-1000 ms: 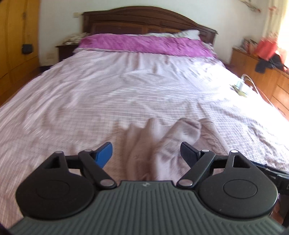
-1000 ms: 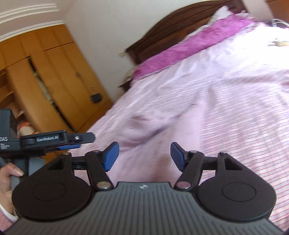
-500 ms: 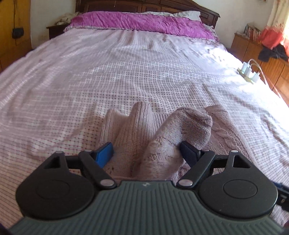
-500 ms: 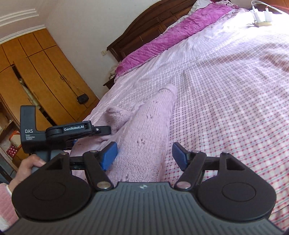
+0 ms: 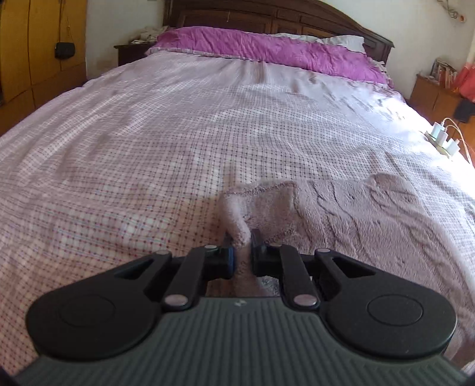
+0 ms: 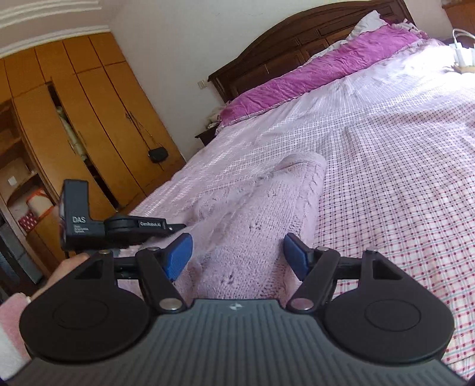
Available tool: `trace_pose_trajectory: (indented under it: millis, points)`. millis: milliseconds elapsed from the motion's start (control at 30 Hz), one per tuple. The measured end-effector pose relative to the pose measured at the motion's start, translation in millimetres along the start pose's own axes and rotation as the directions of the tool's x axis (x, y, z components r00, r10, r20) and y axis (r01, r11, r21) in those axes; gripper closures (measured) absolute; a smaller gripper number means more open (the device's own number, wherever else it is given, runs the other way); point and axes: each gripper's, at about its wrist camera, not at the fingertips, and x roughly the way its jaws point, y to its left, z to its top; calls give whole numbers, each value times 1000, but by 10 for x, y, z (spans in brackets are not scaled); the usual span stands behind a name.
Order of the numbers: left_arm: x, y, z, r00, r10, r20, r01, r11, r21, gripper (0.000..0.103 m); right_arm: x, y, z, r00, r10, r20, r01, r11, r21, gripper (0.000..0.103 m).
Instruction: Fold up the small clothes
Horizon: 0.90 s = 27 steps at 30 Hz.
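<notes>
A pale pink knitted garment (image 5: 341,213) lies on the checked bedspread (image 5: 178,133) near the bed's foot. My left gripper (image 5: 241,242) is shut on a bunched edge of it, the knit squeezed between both fingers. In the right wrist view the same knitted garment (image 6: 255,213) stretches ahead, and my right gripper (image 6: 236,252) hovers open over its near end with cloth under the gap but nothing pinched. The left gripper's body (image 6: 118,228) shows at the left there, held by a hand (image 6: 65,270).
Purple pillows (image 5: 261,53) and a dark wooden headboard (image 5: 267,20) close the far end of the bed. A power strip with chargers (image 5: 445,139) lies on the bed's right edge. Wooden wardrobes (image 6: 89,127) stand along the left side.
My left gripper has closed on the garment's edge; it was open half a second ago. The garment now lies flatter and spread rightwards. My right gripper stays open and has moved closer over the knit.
</notes>
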Motion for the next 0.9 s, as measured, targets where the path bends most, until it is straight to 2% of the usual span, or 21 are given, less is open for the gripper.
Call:
trace_pose_trajectory:
  millis: [167,233,300,400,533,600,667,733,833,867,900]
  points:
    - [-86,-41,22,1000,0,-1,0,1000,-8,87,20,-24,3,1000,-11,-12,11,1000,5,28]
    - [-162,-32,38,1000,-19,-8,19,1000,-24,79,-1,-63,23,1000,-14,-10,14,999,32,28]
    - [-263,0,25,998,-62,-11,62,997,-49,55,-21,-110,51,1000,-15,-1,15,997,74,27]
    - [-419,96,-57,992,-129,-19,125,984,-127,30,-55,-232,94,1000,-19,16,16,989,148,17]
    - [-476,216,-218,974,-207,-89,181,955,-235,28,98,-442,169,997,40,-68,-23,971,237,13]
    - [-412,274,-299,948,-289,-135,238,923,-303,28,273,-554,184,986,91,-137,-47,955,293,12]
    - [-343,315,-384,923,-359,-139,287,882,-373,24,429,-615,181,977,122,-174,-61,945,320,12]
    - [-305,319,-400,913,-386,-130,309,864,-398,23,525,-606,189,973,142,-181,-80,946,313,11]
    - [-240,276,-416,890,-437,-132,350,839,-417,24,653,-579,231,965,163,-208,-94,947,307,9]
    - [-230,253,-419,888,-441,-131,355,838,-415,26,679,-577,233,963,168,-211,-97,946,309,13]
    - [-231,234,-419,890,-437,-132,352,841,-412,37,686,-584,247,963,167,-213,-94,944,315,26]
